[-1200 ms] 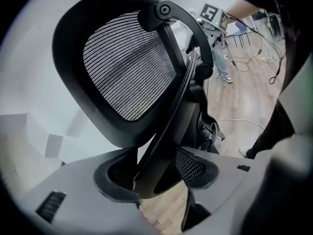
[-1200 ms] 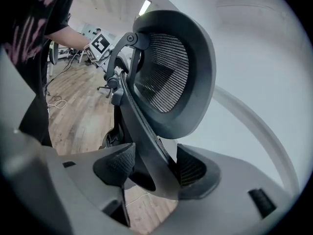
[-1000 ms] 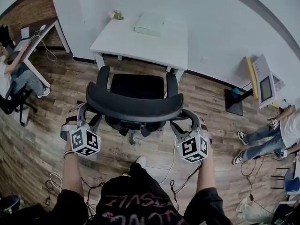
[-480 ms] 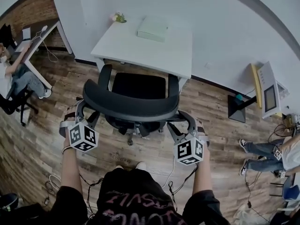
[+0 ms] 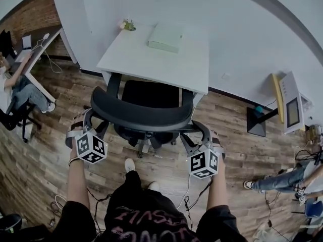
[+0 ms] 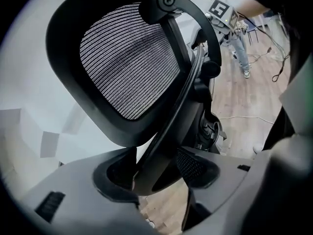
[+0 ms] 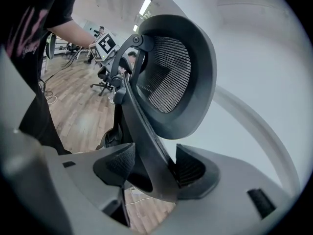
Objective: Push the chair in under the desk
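Head view, from above: black office chair (image 5: 144,112) on wood-plank floor (image 5: 45,150), facing white desk (image 5: 151,59). Front of seat tucked just beneath the desktop's near edge, armrest tips hidden under it, curved backrest nearest the person. On the desktop, a pale flat box (image 5: 165,37) toward the wall and a small potted plant (image 5: 127,25) at the far left corner, both well apart from the chair.

Left gripper (image 5: 95,121) at the backrest's left end and right gripper (image 5: 193,131) at its right end, each held out on a forearm, marker cubes (image 5: 92,147) turned upward.

Left gripper view: jaws only partly apart, clamped about the black curved frame bar (image 6: 164,141) behind the mesh backrest (image 6: 129,62). Bar filling the gap, ribbed pads (image 6: 193,165) on either side of it.

Right gripper view: same hold, mirrored. Jaws narrowed onto the frame bar, right-hand pad (image 7: 188,170) pressed against it, the other just beside it; mesh panel above, pale wall behind.

Background, head view: second desk at upper left with a seated person (image 5: 20,84); screened device (image 5: 287,102) on a stand at right
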A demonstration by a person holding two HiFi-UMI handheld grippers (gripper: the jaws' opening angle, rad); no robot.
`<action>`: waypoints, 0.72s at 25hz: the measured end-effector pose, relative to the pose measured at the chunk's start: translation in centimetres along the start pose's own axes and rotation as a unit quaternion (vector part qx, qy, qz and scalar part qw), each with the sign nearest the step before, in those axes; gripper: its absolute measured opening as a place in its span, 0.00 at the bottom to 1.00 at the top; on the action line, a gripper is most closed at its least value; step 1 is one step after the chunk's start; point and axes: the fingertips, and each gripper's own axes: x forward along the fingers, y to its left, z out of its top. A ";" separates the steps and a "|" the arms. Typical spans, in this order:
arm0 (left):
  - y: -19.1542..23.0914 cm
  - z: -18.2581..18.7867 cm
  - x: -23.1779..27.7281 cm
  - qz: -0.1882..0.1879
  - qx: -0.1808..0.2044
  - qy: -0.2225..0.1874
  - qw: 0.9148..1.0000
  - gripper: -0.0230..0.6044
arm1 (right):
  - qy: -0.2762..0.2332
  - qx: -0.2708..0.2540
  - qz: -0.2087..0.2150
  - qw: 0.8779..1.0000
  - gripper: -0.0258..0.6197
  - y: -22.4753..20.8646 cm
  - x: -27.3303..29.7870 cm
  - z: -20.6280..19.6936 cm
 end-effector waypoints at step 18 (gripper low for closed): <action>8.0 0.2 10.1 -0.016 0.015 -0.026 0.999 0.45 | 0.029 0.017 -0.019 0.999 0.44 -6.0 9.7 1.4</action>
